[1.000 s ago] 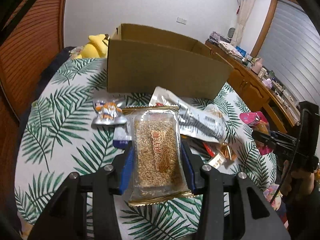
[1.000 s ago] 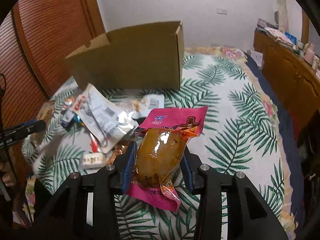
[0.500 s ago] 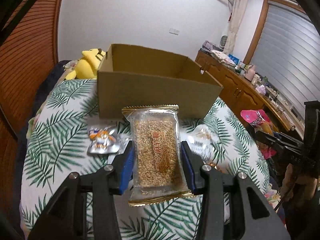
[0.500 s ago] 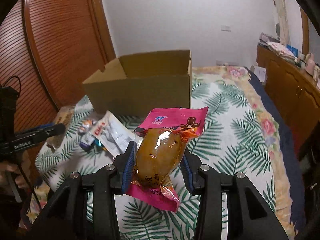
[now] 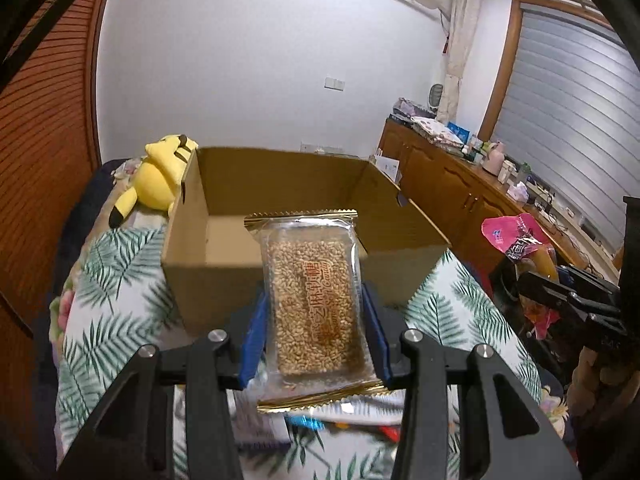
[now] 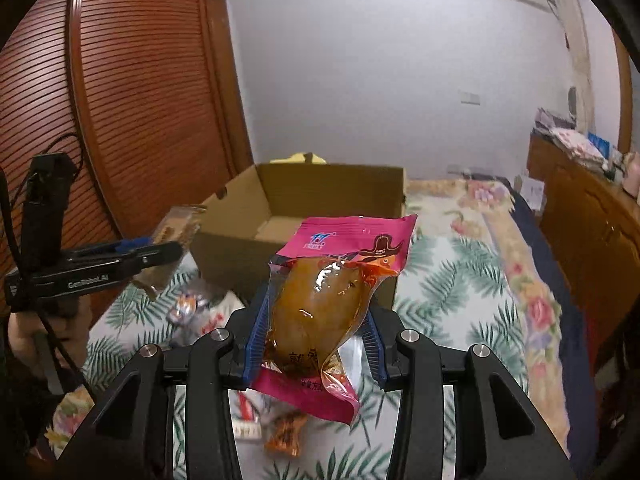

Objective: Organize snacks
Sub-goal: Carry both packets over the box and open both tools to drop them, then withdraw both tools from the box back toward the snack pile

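So I'm looking at one bed (image 6: 452,280) covered in a palm-leaf sheet, and one open cardboard box (image 5: 224,276) sitting on it with its top open toward the ceiling. There's one yellow plush (image 5: 156,184) lying just behind the box's left corner. I'm running two grippers and each one is carrying one snack. The left gripper (image 5: 314,320) is squeezing a clear sesame bar pack (image 5: 312,304) with gold crimped ends between its blue pads; its long axis is running straight away from me along the fingers, far end hanging over the box's near wall. The right gripper (image 6: 316,320) is pinching a pink chicken leg pouch (image 6: 324,300) by its brown, bulging middle, also lengthwise along the fingers, pink header pointing at the box, held up above the sheet and short of the near wall. Underneath I'm seeing a few loose packets (image 6: 284,434) lying on the sheet, too blurry for me to count properly.
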